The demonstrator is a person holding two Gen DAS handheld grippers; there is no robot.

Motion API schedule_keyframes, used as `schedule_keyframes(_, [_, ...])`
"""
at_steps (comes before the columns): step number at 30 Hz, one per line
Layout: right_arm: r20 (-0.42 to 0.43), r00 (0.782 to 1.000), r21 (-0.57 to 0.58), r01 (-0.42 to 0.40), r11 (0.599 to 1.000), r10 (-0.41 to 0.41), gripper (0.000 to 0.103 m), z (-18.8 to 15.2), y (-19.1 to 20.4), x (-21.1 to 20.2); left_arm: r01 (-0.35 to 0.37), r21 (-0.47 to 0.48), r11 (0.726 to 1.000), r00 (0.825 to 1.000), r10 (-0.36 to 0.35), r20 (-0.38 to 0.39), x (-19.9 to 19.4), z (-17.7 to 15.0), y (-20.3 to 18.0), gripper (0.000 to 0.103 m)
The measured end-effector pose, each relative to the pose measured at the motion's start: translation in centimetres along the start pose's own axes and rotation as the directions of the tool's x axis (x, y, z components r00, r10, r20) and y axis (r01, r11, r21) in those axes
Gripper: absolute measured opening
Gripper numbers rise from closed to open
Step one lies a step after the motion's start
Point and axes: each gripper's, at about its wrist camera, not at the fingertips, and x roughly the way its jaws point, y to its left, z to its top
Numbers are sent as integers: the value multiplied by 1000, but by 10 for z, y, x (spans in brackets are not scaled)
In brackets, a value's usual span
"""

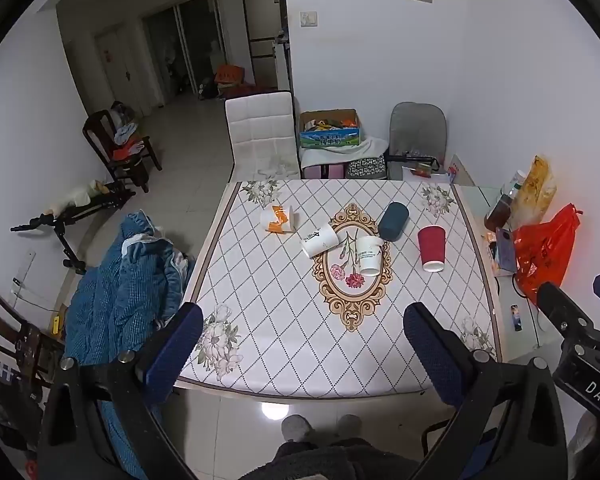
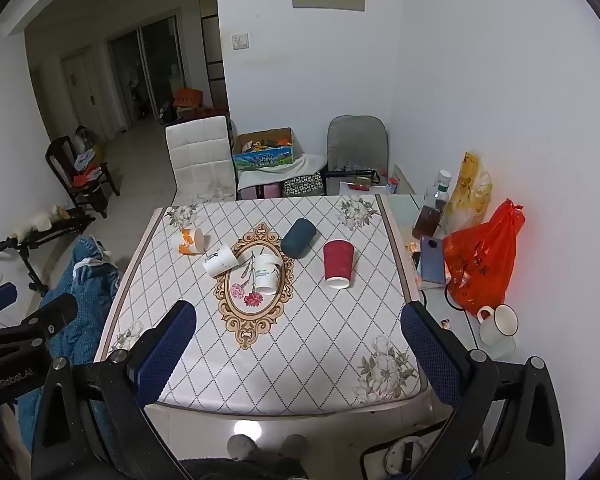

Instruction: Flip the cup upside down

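Five cups are on the bench point(image 1: 260, 320), and all of them seem to lie on their side; none is turned upside down yet, so the task looks not begun.

From the left, the left claw point(image 1: 302, 344) is held above the near edge of the bench with its fingers spread wide and nothing between them. Far ahead of it, near the left back corner, lies the white and orange cup point(image 1: 277, 219). Next comes a white cup with dark writing point(image 1: 319, 240), with its mouth toward the near left. Just beside it, on the golden oval ornament of the cloth, is the second white cup point(image 1: 370, 255), its mouth toward the near side. Behind it lies the dark teal cup point(image 1: 393, 221), and well to the right of that lies the red cup point(image 1: 432, 248), with its white rim toward the near edge.

The right claw point(image 2: 298, 344) is also released, wide apart and empty, above the near part of the bench, far from every cup. At the right, on a side surface beyond the bench, stand an orange plastic bag point(image 2: 480, 256), a phone point(image 2: 432, 260) and a white mug point(image 2: 498, 324).

What is left, in the writer's judgement, is everything: to choose a cup, to grasp it and to set it down on its mouth.
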Motion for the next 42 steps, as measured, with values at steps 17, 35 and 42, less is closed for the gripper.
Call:
schedule_keyframes(17, [-10,1000,1,1,1000,-1,103,0,0,0,-1,1,1000,1000,1,-1,0,0,0,103])
schedule_keyframes(35, [-14,1000,0,0,1000,0,103,2,2,0,2,1,1000,1000,-2,-4,0,-1,0,103])
schedule_keyframes(42, [-13,1000,3,0,1000,0,103,2,1,-1,2,1,1000,1000,-2,-4,0,-1,0,103])
